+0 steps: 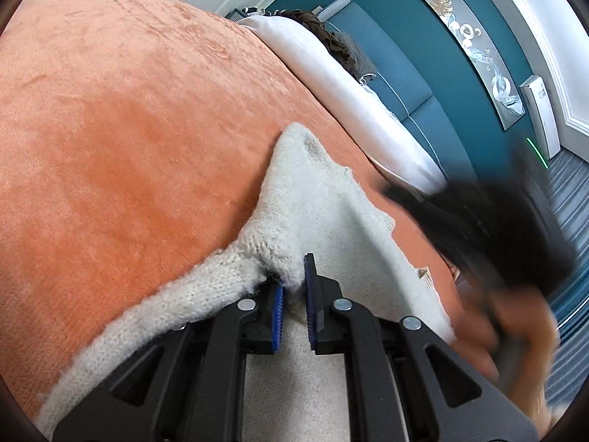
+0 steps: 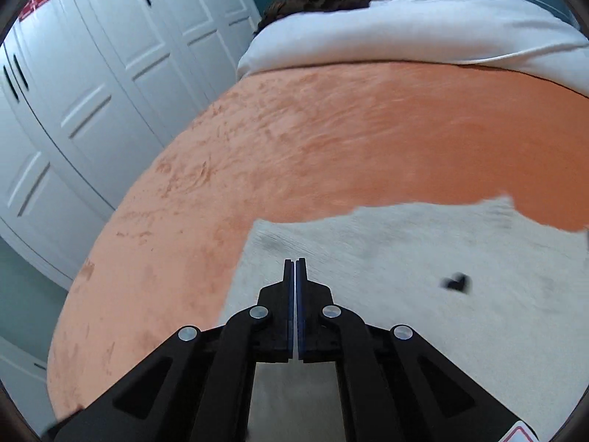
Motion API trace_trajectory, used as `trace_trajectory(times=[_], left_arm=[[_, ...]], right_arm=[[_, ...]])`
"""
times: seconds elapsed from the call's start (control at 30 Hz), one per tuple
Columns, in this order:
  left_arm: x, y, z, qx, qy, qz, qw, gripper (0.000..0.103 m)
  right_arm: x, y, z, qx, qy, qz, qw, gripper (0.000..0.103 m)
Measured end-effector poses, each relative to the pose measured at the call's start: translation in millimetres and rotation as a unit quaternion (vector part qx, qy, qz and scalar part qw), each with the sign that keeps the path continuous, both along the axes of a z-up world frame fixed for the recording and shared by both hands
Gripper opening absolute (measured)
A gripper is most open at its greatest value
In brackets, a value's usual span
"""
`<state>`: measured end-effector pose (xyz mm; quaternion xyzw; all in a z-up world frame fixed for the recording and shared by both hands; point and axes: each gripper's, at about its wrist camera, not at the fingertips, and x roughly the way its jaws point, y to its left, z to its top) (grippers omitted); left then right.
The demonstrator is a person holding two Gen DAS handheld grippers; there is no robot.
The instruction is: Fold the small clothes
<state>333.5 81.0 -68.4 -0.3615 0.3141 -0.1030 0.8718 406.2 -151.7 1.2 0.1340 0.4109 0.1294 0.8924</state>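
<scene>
Home bedroom. Bed with orange plush blanket fills space ahead of right gripper; white duvet bunched at its far end. White panelled wardrobe doors with dark handles to left of that gripper. Teal wall ahead-right of left gripper, long framed art panel hung on it, teal padded headboard below. Dark garments heaped on duvet by headboard.
</scene>
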Motion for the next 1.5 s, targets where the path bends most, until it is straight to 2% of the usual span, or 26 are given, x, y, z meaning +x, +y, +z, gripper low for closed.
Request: trace_trajectory(times=[0.1,0.2,0.23,0.27,0.33,0.37,0.4,0.43,0.47,0.5,0.53,0.6,0.63,0.67,0.77,0.9,1.0,1.1,1.17,1.2,1.27,1.3,1.33,1.37,1.4,1.5], left_arm=[[0,-1,1,0.006,0.005,0.000,1.0000,0.009],[2,-4,3,0.016,0.012,0.000,0.9998,0.010],[3,-5,4,0.019,0.016,0.000,0.9997,0.011],[3,-6,6,0.022,0.021,-0.002,0.9995,0.011],[5,-4,10,0.022,0.037,-0.009,0.9991,0.011],[1,-2,16,0.026,0.048,-0.019,0.9983,0.012],[-7,1,21,0.033,0.054,-0.026,0.9976,0.022],[-19,5,28,0.046,0.059,-0.034,0.9966,0.035],[-33,8,34,0.058,0.060,-0.042,0.9956,0.042],[-54,14,41,0.075,0.063,-0.049,0.9940,0.061],[-76,21,46,0.093,0.068,-0.050,0.9921,0.077],[-120,37,52,0.106,0.075,-0.056,0.9900,0.083],[-142,47,53,0.109,0.089,-0.056,0.9884,0.090],[-162,55,52,0.111,0.107,-0.055,0.9865,0.092],[-211,73,40,0.092,0.150,-0.064,0.9824,0.093],[-248,75,37,0.077,0.141,-0.060,0.9852,0.097],[-247,63,37,0.083,0.142,-0.057,0.9847,0.098],[-239,52,38,0.079,0.146,-0.065,0.9839,0.098],[-231,46,38,0.064,0.154,-0.075,0.9832,0.094],[-228,43,39,0.059,0.157,-0.080,0.9826,0.087],[-222,37,38,0.058,0.171,-0.093,0.9792,0.065],[-220,35,36,0.058,0.181,-0.101,0.9766,0.051],[-218,34,36,0.061,0.188,-0.104,0.9748,0.034],[-218,35,37,0.064,0.194,-0.104,0.9735,0.022],[-218,36,38,0.065,0.199,-0.106,0.9722,0.010],[-227,46,49,0.057,0.196,-0.104,0.9734,0.008]], right_arm=[[-59,-94,-5,-0.019,0.005,-0.097,0.995,0.001],[-116,-196,-31,-0.058,0.059,-0.214,0.973,0.005],[-137,-225,-36,-0.064,0.073,-0.243,0.965,0.000],[-160,-249,-34,-0.040,0.074,-0.258,0.962,0.000],[-205,-273,-18,-0.031,0.066,-0.289,0.955,0.012],[-226,-279,-11,-0.029,0.058,-0.295,0.953,0.013],[-254,-283,-2,-0.024,0.051,-0.299,0.953,0.014],[-281,-286,3,-0.018,0.045,-0.298,0.953,0.026],[-308,-287,6,-0.016,0.044,-0.302,0.952,0.048],[-331,-286,5,-0.013,0.047,-0.302,0.952,0.059],[-357,-283,2,-0.011,0.053,-0.297,0.953,0.062],[-400,-275,-9,-0.004,0.077,-0.286,0.955,0.063],[-418,-270,-16,-0.001,0.093,-0.279,0.956,0.063],[-434,-263,-23,0.007,0.105,-0.276,0.955,0.064],[-470,-242,-47,0.081,0.137,-0.263,0.952,0.065],[-475,-219,-51,0.146,0.120,-0.253,0.949,0.071],[-460,-203,-54,0.145,0.116,-0.239,0.953,0.072],[-448,-194,-51,0.128,0.107,-0.240,0.956,0.073],[-440,-193,-51,0.148,0.106,-0.242,0.953,0.070],[-438,-196,-50,0.154,0.108,-0.242,0.952,0.067],[-432,-196,-50,0.155,0.115,-0.243,0.951,0.053],[-429,-195,-49,0.153,0.118,-0.241,0.951,0.050],[-428,-194,-48,0.151,0.118,-0.238,0.952,0.040],[-426,-193,-45,0.143,0.118,-0.237,0.954,0.025],[-424,-192,-41,0.135,0.119,-0.235,0.955,0.018],[-431,-195,-26,0.132,0.101,-0.236,0.957,0.011]])
